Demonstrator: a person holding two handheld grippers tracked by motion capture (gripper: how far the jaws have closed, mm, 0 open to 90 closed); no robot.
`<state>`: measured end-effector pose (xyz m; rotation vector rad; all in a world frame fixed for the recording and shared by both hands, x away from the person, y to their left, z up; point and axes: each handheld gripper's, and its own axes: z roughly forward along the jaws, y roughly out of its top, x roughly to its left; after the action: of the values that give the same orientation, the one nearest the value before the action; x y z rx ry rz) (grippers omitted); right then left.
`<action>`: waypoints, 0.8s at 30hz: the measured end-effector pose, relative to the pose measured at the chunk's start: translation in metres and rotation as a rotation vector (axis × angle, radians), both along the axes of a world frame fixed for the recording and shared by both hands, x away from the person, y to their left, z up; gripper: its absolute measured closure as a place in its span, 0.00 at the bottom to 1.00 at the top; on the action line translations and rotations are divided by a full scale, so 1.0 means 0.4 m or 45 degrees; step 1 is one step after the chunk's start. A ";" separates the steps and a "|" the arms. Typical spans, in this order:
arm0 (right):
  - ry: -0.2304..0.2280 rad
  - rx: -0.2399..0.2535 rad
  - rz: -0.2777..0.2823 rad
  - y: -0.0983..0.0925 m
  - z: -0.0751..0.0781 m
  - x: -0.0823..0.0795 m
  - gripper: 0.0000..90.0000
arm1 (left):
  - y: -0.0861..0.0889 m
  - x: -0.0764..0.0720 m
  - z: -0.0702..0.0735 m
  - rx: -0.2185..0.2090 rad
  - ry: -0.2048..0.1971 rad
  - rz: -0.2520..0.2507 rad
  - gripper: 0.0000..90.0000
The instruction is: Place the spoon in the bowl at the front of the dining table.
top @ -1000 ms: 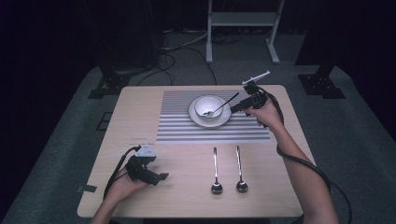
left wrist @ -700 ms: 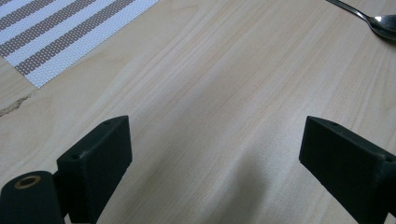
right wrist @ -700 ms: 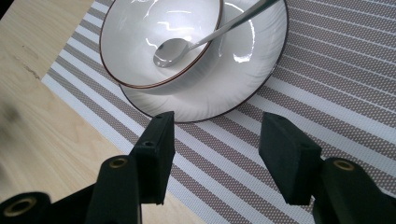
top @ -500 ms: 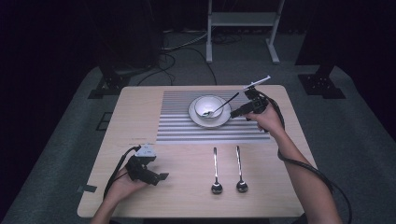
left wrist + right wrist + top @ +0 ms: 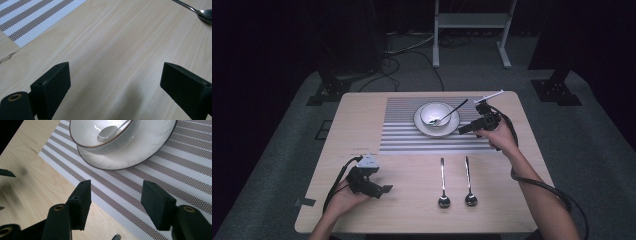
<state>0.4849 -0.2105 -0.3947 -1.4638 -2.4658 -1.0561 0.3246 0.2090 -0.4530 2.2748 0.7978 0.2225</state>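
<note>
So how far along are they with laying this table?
Looks done: a bowl sits on a plate on the striped mat, with one spoon resting in it. In hand: nothing; the right claw is open beside the plate, the left claw open over bare wood. Left: two spoons lie untouched near the table's front edge.

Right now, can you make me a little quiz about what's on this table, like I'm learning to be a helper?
1. True or false: a spoon lies in the bowl.
2. How many spoons lie on the bare wood of the table, near the person? A) one B) two C) four
3. Fill in: the bowl sits on a ____ on the striped mat.

Key:
1. True; its handle sticks out past the rim.
2. B; they lie side by side, apart.
3. Plate. The right gripper hovers beside it, jaws open and empty. The left gripper is open too.
</note>
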 end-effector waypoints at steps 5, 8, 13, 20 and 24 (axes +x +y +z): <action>0.000 0.008 0.020 0.001 -0.008 -0.020 0.44 | 0.000 0.000 0.001 -0.001 -0.002 0.002 0.09; 0.001 0.005 0.038 -0.004 -0.020 -0.041 0.44 | 0.000 -0.001 0.001 -0.001 -0.005 0.001 0.09; -0.015 -0.001 0.047 -0.021 -0.037 -0.068 0.44 | 0.001 0.000 0.002 -0.005 -0.008 0.003 0.09; -0.032 0.051 0.046 -0.056 -0.057 -0.113 0.44 | 0.001 0.001 0.002 -0.011 -0.007 0.007 0.09; -0.047 0.071 0.042 -0.080 -0.063 -0.148 0.44 | 0.001 0.001 0.003 -0.014 -0.008 0.013 0.09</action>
<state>0.4259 -0.2424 -0.4201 -1.3959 -2.4550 -1.1458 0.3249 0.2094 -0.4517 2.2589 0.8057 0.2294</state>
